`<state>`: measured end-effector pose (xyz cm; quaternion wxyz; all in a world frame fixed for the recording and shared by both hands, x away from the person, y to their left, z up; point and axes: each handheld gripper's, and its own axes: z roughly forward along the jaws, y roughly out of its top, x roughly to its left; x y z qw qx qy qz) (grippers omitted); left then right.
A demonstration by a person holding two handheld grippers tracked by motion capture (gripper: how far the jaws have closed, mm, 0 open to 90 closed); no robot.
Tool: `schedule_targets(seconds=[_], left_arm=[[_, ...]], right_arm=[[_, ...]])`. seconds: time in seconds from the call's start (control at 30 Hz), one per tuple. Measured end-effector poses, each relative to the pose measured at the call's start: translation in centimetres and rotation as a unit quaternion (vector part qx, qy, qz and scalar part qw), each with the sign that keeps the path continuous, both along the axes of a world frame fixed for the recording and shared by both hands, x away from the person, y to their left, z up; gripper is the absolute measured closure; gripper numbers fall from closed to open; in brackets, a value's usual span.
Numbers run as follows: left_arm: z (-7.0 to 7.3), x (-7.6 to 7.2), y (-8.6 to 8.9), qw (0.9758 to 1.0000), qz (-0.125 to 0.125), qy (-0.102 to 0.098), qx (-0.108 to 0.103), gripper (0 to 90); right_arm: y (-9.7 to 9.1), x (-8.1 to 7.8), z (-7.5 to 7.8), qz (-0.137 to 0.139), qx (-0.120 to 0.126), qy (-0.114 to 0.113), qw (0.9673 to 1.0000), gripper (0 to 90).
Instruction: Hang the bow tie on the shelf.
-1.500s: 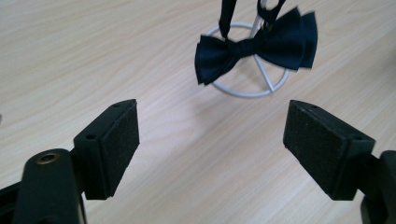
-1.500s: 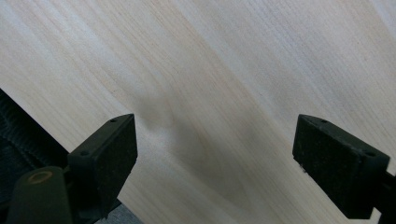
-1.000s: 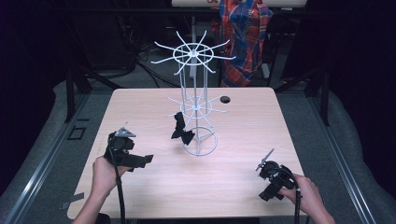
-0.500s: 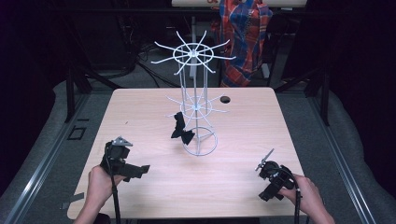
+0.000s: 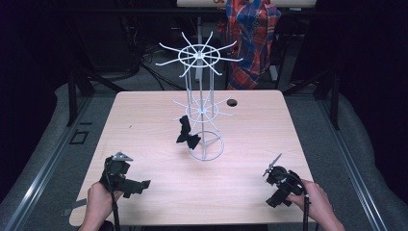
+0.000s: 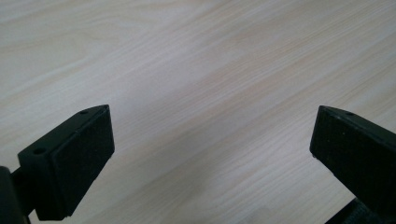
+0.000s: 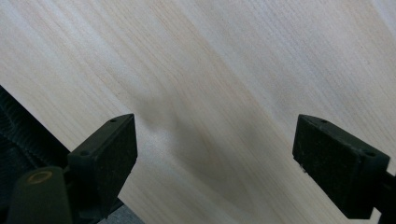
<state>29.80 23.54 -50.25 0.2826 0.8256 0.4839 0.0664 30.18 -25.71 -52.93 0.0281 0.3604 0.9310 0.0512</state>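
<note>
Two grippers rest low near the front edge of the pale wooden table (image 5: pixel 144 120), one in each of the person's hands. The left gripper (image 5: pixel 139 185) sits at about seven o'clock on the tabletop; its jaws have just been opening and now stand wide apart, with nothing between them but bare wood grain, as its own view confirms (image 6: pixel 205 154). The right gripper (image 5: pixel 274 199) lies at about five o'clock, close to the table's near right corner, and its jaws too are spread wide with nothing in them (image 7: pixel 215 158).

Near the centre of the table stands a white wire rack (image 5: pixel 199 108): a ring base, a slim upright post, a small tier of spokes partway up and a larger crown of spokes at the top. A black bow (image 5: pixel 186 134) hangs from the lower tier on the rack's nine o'clock side, its lower end just above the table beside the ring base. It is well apart from both grippers.

At about one o'clock from the rack there is a small dark hole (image 5: pixel 232 102) in the tabletop. Beyond the far edge, at twelve o'clock, a plaid cloth (image 5: pixel 252 33) hangs in red and blue.
</note>
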Motion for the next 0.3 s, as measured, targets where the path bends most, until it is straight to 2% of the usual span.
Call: schedule_targets(seconds=[0.03,0.17,0.27,0.3], left_arm=[[-0.11,0.05,0.03,1.0000,-0.002,0.003,0.001,0.1],[-0.26,0.52,0.23,1.0000,-0.004,-0.003,0.003,0.2],[-0.54,0.91,0.61,1.0000,-0.003,0.004,-0.001,0.1],[-0.60,0.98,0.67,1.0000,-0.001,0.006,-0.003,0.2]], right_arm=[[0.01,0.00,0.00,0.000,0.001,0.000,1.0000,13.7],[0.03,0.05,-0.18,0.000,0.005,0.002,1.0000,13.7],[0.03,0.14,-0.08,0.004,-0.003,0.005,1.0000,13.6],[0.04,0.05,-0.22,-0.003,0.007,0.000,1.0000,13.7]])
